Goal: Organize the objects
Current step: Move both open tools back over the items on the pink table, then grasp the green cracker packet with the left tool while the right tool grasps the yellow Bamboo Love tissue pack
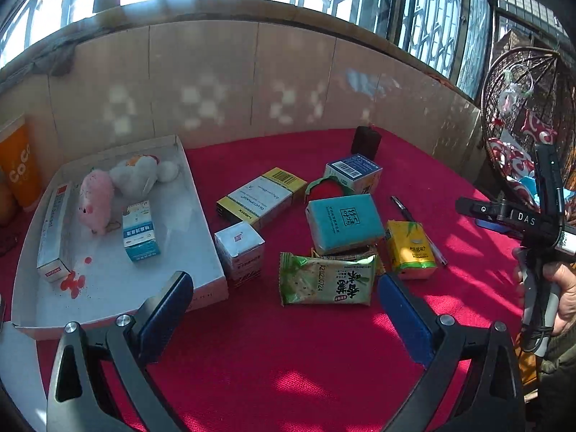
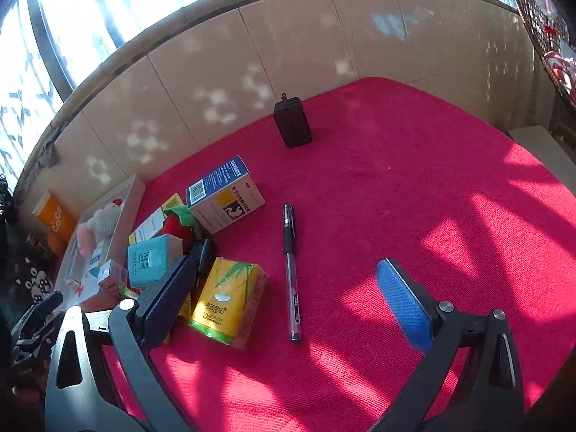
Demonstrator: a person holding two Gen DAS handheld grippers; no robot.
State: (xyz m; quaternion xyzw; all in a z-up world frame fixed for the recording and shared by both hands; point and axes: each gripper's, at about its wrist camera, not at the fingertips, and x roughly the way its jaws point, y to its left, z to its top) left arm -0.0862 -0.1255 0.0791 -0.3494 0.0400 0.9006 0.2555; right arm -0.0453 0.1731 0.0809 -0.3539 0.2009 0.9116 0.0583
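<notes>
A white tray (image 1: 201, 216) at the left holds a pink plush (image 1: 95, 199), a white plush (image 1: 138, 176), a long white box (image 1: 54, 230) and a blue-white box (image 1: 139, 232). On the red cloth lie a green snack bag (image 1: 325, 279), a teal pack (image 1: 343, 221), a yellow tissue pack (image 2: 226, 297), a yellow-white box (image 1: 262, 196), a small white box (image 1: 240, 248), a blue-white box (image 2: 225, 194), a red strawberry toy (image 1: 325, 189), a pen (image 2: 291, 273) and a black charger (image 2: 292, 124). My left gripper (image 1: 284, 298) is open and empty, just short of the snack bag. My right gripper (image 2: 288, 289) is open and empty around the pen.
An orange cup (image 1: 19, 169) stands left of the tray. A tiled wall (image 1: 252, 79) with windows closes the back. A wicker hanging chair (image 1: 529, 122) is at the right. The right gripper's body and the hand holding it (image 1: 540, 244) show in the left wrist view.
</notes>
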